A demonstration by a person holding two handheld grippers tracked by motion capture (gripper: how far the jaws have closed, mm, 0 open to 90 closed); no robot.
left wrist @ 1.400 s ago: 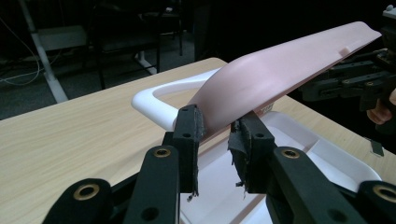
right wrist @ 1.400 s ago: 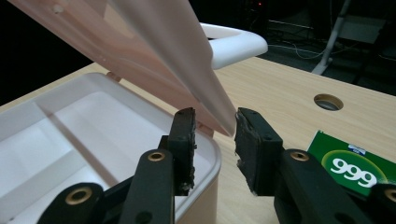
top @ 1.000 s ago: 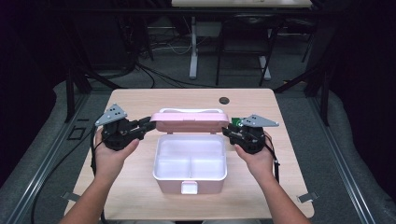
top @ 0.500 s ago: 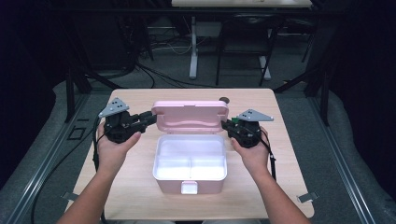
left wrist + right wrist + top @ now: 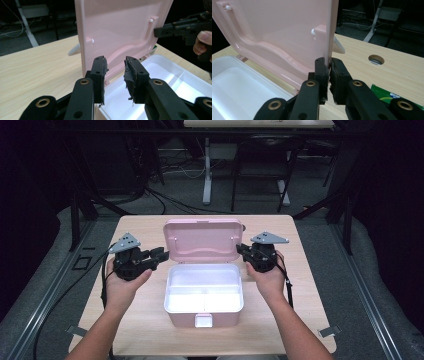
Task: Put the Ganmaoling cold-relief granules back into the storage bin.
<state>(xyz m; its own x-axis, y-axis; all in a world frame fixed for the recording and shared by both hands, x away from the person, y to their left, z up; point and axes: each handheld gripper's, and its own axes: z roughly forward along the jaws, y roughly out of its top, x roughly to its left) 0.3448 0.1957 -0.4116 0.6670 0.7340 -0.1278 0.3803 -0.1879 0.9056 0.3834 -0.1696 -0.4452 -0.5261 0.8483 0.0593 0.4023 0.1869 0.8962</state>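
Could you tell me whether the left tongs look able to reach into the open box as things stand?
Probably yes: the lid stands upright, held by the right tongs, leaving the box uncovered beside the open left tongs.

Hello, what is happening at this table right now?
A person is opening a pink lunch box. The right gripper pinches the side edge of the raised lid. The left gripper has just been opening, nothing between its jaws. The white compartments look empty.
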